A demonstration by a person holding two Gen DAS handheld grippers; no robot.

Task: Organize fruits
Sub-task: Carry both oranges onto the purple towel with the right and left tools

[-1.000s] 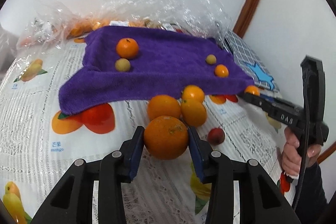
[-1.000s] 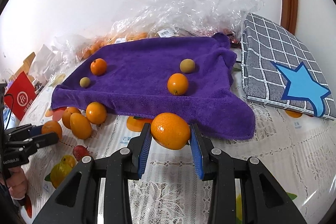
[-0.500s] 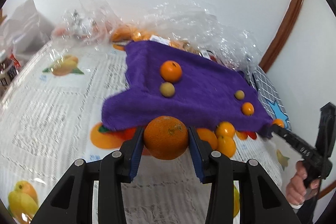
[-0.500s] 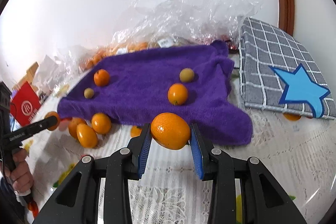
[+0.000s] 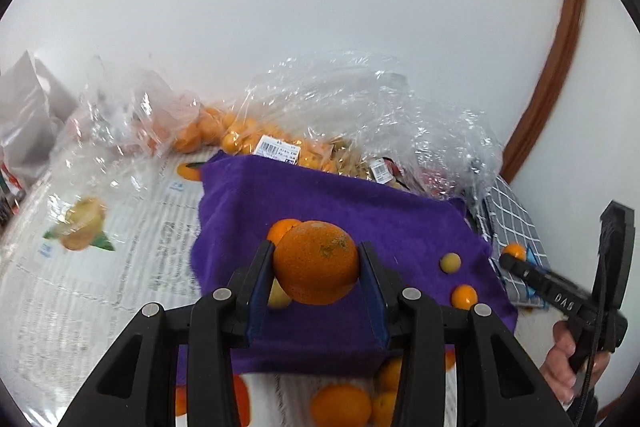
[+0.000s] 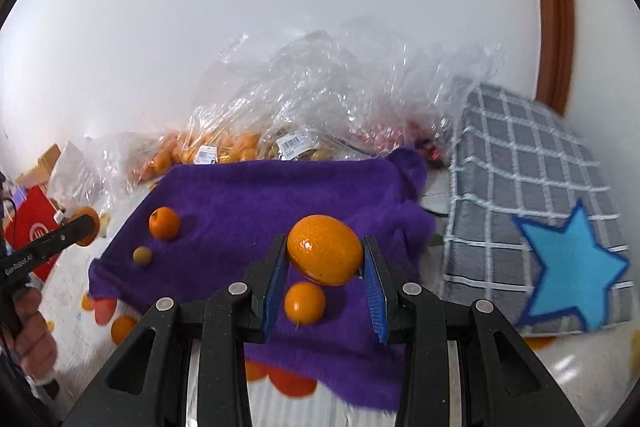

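My left gripper (image 5: 316,271) is shut on a large orange (image 5: 316,267) and holds it above the purple towel (image 5: 360,211). My right gripper (image 6: 325,259) is shut on an oval orange (image 6: 325,255) above the same towel (image 6: 260,195). On the towel lie a small orange (image 6: 164,223), a small yellow-green fruit (image 6: 142,255) and another small orange (image 6: 304,302) under my right fingers. In the left view a yellow-green fruit (image 5: 450,261) and a small orange (image 5: 464,296) lie at the towel's right. The right gripper also shows in the left view (image 5: 508,259).
Clear plastic bags of fruit (image 5: 280,131) lie behind the towel against the white wall. A grey checked cushion with a blue star (image 6: 560,239) lies to the right. Loose oranges (image 5: 340,405) lie on the printed tablecloth (image 5: 120,247) in front. A red box (image 6: 32,235) stands at left.
Both grippers have lifted and moved forward over the towel, each still holding its orange. The loose oranges in front of the towel now lie below and behind the fingers.
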